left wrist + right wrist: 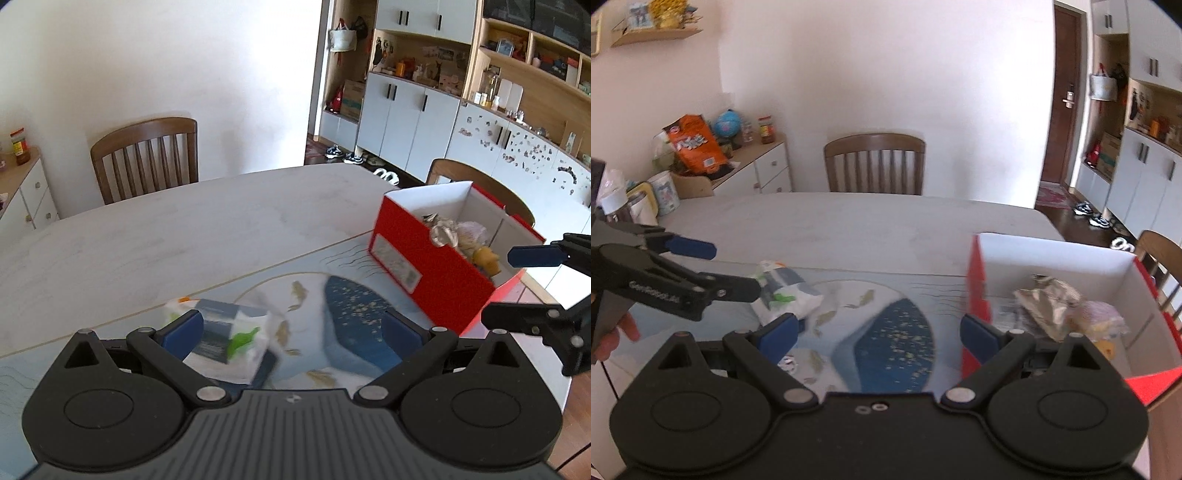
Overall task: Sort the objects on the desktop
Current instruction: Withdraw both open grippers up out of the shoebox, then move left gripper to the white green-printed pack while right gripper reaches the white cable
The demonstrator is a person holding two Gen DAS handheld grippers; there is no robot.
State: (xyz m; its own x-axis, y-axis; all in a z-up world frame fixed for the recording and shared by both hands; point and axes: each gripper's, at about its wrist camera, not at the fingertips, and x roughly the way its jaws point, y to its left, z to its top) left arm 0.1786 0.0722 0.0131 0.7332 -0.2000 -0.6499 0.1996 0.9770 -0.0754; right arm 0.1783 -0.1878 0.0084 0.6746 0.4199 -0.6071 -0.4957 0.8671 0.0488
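Here the left gripper (pixel 291 328), jaws wide and empty, hangs nearer the white packet (pixel 232 339) lying on the mat just below its left pad, while the equally wide right gripper (pixel 881 330) sits beside the red box (pixel 975 295).

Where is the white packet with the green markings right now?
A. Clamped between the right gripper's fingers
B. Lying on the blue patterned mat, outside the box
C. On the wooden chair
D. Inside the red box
B: the white packet lies on the blue patterned mat, left of the red box, with both grippers open around nothing.
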